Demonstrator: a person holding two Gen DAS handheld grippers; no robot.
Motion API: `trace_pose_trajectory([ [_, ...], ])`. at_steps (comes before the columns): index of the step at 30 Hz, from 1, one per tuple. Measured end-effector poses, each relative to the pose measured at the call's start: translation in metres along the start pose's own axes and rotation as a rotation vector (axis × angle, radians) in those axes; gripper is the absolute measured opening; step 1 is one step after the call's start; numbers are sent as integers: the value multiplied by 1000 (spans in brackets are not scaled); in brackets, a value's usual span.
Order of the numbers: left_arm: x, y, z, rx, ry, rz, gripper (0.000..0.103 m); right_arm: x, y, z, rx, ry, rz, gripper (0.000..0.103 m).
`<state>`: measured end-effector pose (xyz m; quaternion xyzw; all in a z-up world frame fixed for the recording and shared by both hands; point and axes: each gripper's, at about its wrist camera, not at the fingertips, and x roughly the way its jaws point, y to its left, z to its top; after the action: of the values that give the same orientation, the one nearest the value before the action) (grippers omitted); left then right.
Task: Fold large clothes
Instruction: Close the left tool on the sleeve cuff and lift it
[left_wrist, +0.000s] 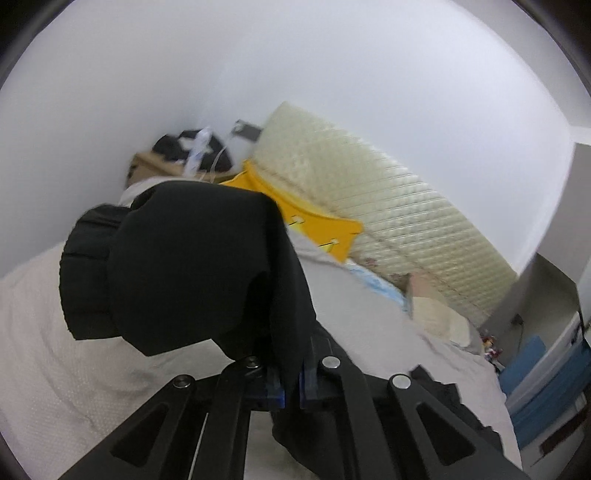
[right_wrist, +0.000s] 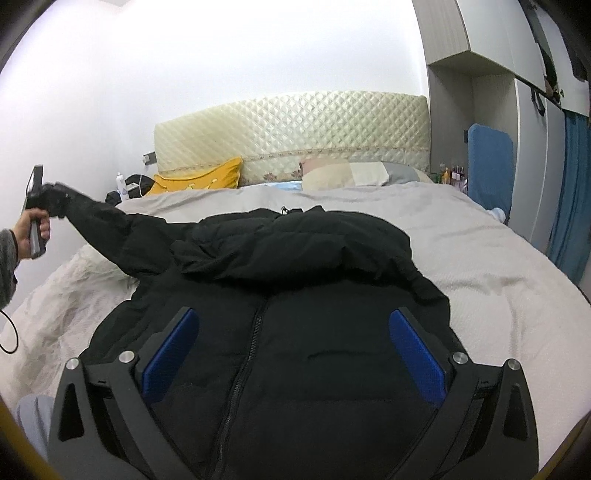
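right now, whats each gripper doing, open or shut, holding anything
left gripper: shut on the black jacket's sleeve, lifted off the bed.
right gripper: open, empty, over the jacket's body.

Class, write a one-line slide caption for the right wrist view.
Open right hand-held gripper over a black jacket on the bed; left hand-held gripper lifts its sleeve.

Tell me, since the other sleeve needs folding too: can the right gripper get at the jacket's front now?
Probably yes. The right gripper hangs open just above the jacket, nothing between. The left gripper holds the sleeve up, off to the side.
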<state>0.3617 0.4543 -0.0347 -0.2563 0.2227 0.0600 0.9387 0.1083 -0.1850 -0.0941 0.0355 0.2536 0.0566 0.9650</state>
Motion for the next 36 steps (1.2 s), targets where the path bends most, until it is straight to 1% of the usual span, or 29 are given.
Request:
trace_pose_trajectory([
  [4,-27,-50,9,71,-27,-26,3,-14,-6,2,-3,-37,6,103],
  [5,-36,-68,12,104,-39,-33,3,-18,-9,3,-3,-48,8,103],
  [9,-57,-122,13,201,-57,-69,3,-32,-23,3,-2,-76,5,103],
  [12,-70,-160,10,255,-79,-87,3,-40,-32,5,1,-86,7,103],
  [16,-83,-213,0,303,-97,-113,3,-53,-44,9,-13,-122,15,103],
  [20,-89,-262,-11,352,-105,-148,3,-55,-59,9,-5,-130,20,103],
  [25,-88,-333,-41,431,-90,-200,2,-54,-80,8,42,-113,22,103],
  [29,-78,-377,-69,483,-60,-242,2,-56,-90,11,64,-124,19,103],
  [33,-62,-423,-104,548,-17,-291,2,-56,-98,13,68,-130,7,103],
  [36,-53,-460,-140,605,16,-321,2,-53,-105,14,84,-122,5,103],
])
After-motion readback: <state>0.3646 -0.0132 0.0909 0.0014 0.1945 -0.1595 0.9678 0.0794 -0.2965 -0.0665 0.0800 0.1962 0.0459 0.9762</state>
